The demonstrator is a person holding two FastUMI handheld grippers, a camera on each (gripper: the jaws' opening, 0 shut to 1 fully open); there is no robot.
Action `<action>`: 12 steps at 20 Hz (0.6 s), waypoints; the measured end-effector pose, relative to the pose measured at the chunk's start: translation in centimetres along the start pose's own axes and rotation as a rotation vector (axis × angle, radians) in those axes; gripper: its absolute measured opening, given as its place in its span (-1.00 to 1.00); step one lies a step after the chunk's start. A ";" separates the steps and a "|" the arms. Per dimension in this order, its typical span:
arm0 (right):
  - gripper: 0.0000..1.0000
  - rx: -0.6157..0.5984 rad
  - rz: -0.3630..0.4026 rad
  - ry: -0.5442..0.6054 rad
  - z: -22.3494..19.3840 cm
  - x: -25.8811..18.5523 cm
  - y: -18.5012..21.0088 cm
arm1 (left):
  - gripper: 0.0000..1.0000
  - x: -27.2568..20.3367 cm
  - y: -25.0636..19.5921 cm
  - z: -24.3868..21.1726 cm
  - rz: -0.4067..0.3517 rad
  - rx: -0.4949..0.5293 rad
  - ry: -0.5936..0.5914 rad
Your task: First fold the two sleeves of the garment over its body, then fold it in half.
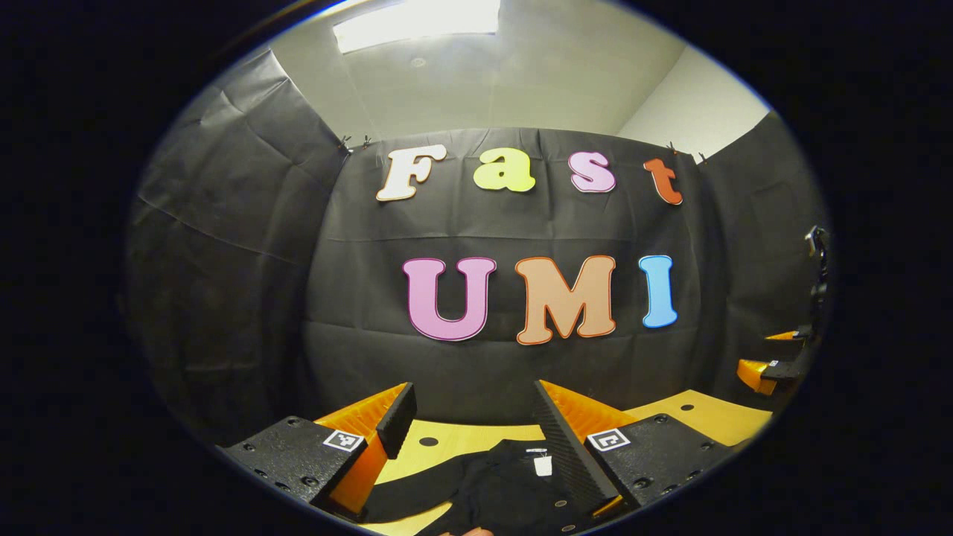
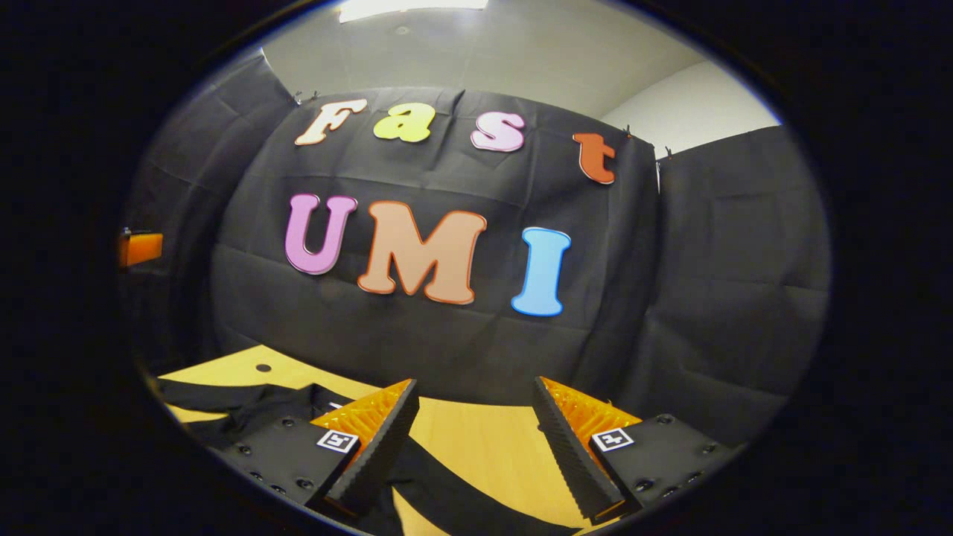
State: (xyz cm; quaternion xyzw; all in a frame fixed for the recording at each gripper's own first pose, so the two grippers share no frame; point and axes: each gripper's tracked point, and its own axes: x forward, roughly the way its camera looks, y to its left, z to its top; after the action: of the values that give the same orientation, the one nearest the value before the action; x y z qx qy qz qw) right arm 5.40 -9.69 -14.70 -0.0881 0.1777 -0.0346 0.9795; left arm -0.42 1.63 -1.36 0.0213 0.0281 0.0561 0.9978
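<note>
Black cloth wall [image 1: 476, 357] fills the back of the booth in both views, with a pale ceiling and a bright light panel [image 1: 417, 22] above it. White room wall [image 1: 692, 104] shows past the cloth's top right corner.

Wooden table [image 1: 715, 417] sits low in the frame, light yellow-tan, with small dark holes in its top. In the right gripper view the same table [image 2: 476, 447] runs between my fingers.

Black garment [image 1: 499, 484] lies flat on the table, straight under my left gripper, collar end toward the wall with a small white tag [image 1: 543, 464] at the neck. A sleeve runs off to the left under my left finger. In the right gripper view the garment [image 2: 246, 406] lies to the left and low, and one sleeve [image 2: 454, 502] crosses diagonally on the bare wood below my fingers.

My left gripper [image 1: 473, 439] is held above the garment, fingers spread wide, nothing between them. My right gripper [image 2: 473, 439] is also spread wide, above the table and the sleeve, gripping nothing.

At the right edge of the left gripper view my other gripper [image 1: 774, 365] shows small, well apart from the garment; can't tell its finger gap from there. At the left edge of the right gripper view a small orange part [image 2: 140, 247] shows, too little to tell more.
</note>
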 end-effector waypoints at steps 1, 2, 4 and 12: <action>0.95 -0.004 -0.013 0.031 -1.2 0.3 -0.9 | 0.83 -0.1 -0.1 0.0 0.001 0.002 0.000; 0.95 -0.001 -0.029 0.059 -2.4 0.6 -1.8 | 0.83 -0.1 -0.3 0.1 0.002 0.003 0.000; 0.95 0.020 -0.054 0.129 -5.4 1.1 -3.5 | 0.83 -0.3 -0.7 0.0 0.004 0.005 0.000; 0.96 0.014 -0.101 0.362 -15.6 2.6 -7.9 | 0.83 -1.0 -2.0 -0.1 0.025 0.034 0.008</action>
State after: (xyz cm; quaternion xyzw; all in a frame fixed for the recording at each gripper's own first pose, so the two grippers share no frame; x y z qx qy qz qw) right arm 2.05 -20.18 -28.47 -0.0826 0.3464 -0.1001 0.9291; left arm -1.16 -0.43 -1.46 0.0382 0.0325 0.0679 0.9964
